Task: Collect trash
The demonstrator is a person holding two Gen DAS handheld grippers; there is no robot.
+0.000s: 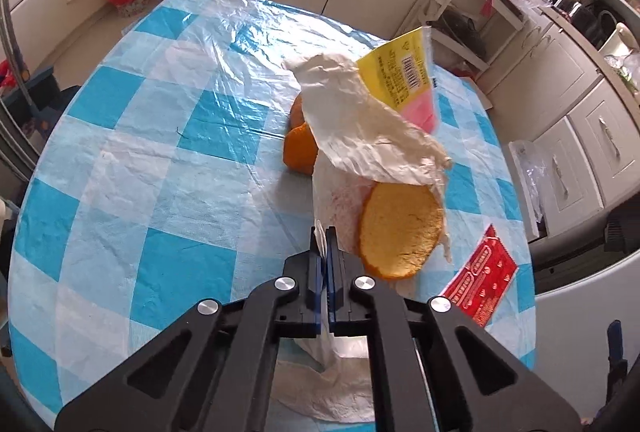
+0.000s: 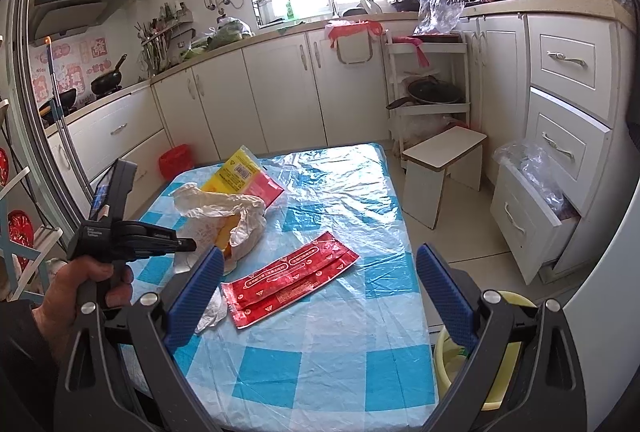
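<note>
pinching white tissue (image 1: 320,238), left tongs (image 1: 325,232)

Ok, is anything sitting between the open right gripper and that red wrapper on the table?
Nothing visible does. The red wrapper lies flat on the checked tablecloth, in the open just ahead of the right gripper. The left gripper, shut on the white bag, stays off to the side.

My left gripper (image 1: 325,232) tilts steeply down, fingers (image 1: 316,252) pinched together; my left hand (image 2: 86,286) squeezes its handle. My right gripper (image 2: 320,272) gapes wide beside it.
</note>
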